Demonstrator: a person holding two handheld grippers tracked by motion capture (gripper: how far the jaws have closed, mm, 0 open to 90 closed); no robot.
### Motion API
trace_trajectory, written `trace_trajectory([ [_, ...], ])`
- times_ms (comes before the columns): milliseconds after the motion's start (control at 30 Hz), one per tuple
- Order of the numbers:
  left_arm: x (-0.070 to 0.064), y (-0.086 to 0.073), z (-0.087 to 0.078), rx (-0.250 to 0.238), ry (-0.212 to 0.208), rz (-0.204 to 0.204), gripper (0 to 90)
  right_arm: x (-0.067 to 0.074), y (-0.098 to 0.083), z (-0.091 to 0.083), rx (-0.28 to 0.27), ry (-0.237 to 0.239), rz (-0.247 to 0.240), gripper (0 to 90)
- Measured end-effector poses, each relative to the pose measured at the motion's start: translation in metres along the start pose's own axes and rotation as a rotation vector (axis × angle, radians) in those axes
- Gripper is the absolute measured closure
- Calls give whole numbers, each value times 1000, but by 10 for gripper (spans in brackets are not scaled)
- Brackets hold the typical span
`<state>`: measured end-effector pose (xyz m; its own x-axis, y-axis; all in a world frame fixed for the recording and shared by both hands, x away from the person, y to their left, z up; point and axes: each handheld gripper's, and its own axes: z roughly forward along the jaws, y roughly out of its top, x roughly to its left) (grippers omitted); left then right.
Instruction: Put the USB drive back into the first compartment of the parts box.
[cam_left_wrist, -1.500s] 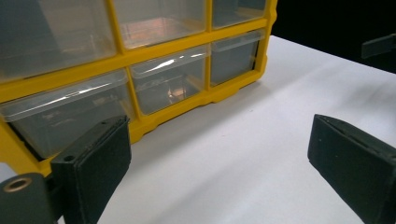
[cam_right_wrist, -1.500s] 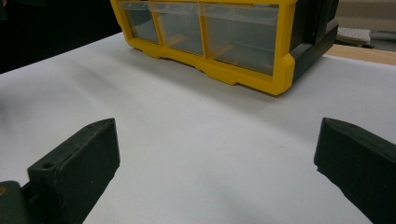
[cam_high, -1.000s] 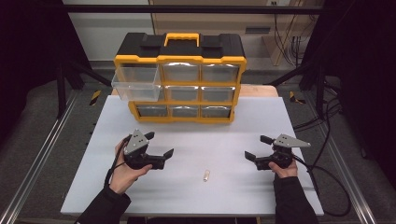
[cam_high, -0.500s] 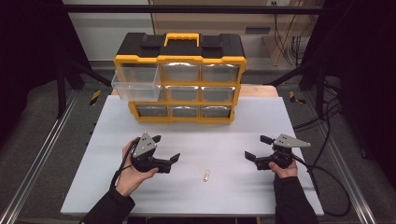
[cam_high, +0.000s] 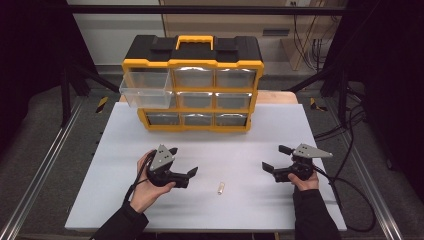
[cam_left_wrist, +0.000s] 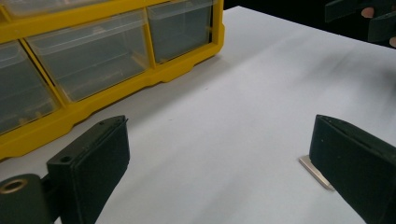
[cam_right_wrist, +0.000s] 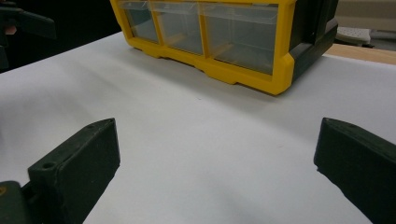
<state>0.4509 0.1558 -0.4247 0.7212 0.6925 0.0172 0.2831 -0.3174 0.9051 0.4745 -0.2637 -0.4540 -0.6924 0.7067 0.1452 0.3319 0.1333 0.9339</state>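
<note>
The small pale peg (cam_high: 220, 188) lies flat on the desk (cam_high: 250, 145), long axis pointing away from the person, just beside the left gripper (cam_high: 185, 170); its fingers stand apart, as do the right gripper's (cam_high: 272, 159).

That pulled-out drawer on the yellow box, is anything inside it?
The pulled-out drawer of the yellow box looks empty through its clear walls. Its floor near the back is hard to make out.

A small peg (cam_high: 220, 188) lies between both grippers, the drawer cabinet (cam_high: 193, 85) apparently well behind.
</note>
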Motion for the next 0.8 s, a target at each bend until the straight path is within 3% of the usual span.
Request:
trace_trajectory([
  [800, -33, 5, 26, 49, -64, 16, 46, 0, 0, 0, -6, -1, 2, 9],
])
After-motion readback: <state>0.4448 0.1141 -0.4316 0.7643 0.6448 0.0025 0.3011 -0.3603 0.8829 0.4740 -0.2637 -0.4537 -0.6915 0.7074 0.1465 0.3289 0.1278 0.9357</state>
